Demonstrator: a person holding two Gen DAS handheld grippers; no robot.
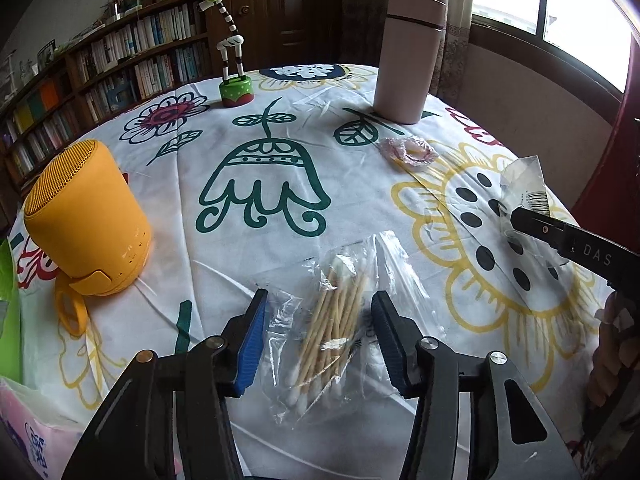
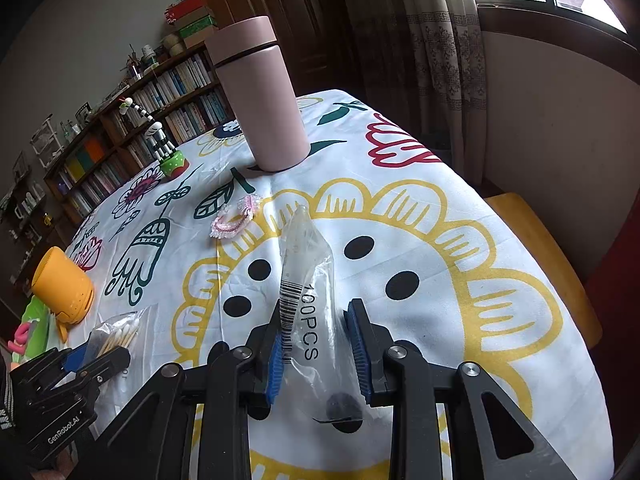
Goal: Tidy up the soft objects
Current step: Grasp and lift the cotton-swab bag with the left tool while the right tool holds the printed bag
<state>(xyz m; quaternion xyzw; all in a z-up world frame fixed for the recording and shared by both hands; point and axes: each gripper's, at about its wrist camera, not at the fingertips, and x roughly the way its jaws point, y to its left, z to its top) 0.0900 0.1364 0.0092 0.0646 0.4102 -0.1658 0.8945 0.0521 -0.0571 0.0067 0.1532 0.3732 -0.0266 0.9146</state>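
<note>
Left claw (image 1: 318, 338) spread wide, fingers either side of a clear bag of cotton swabs (image 1: 334, 328) without pressing it; bag flat on the worktop (image 1: 280, 152), wooden sticks with white tips bunched inside, lying near the middle of the near edge. Right claw (image 2: 314, 350) also apart, straddling a second clear bag (image 2: 306, 280) printed with a barcode and "100PCS"; left pad touching or just beside the plastic, right pad clear of it, so no firm grip visible. Nothing discernible inside this second bag, its pointed far end tilted up off the flowered cloth. Just beyond it, a pink frilly hair tie (image 2: 236, 218) loose on the cloth. Farther back, a pink lidded tumbler (image 2: 264, 100) upright, lid on, contents hidden. At far left, a striped giraffe toy (image 1: 232, 52) on a green base. At near left, a yellow speaker (image 1: 86, 216) tipped on its side with its strap loop toward the edge, beside a pink-printed tissue pack (image 1: 32, 432).
</note>
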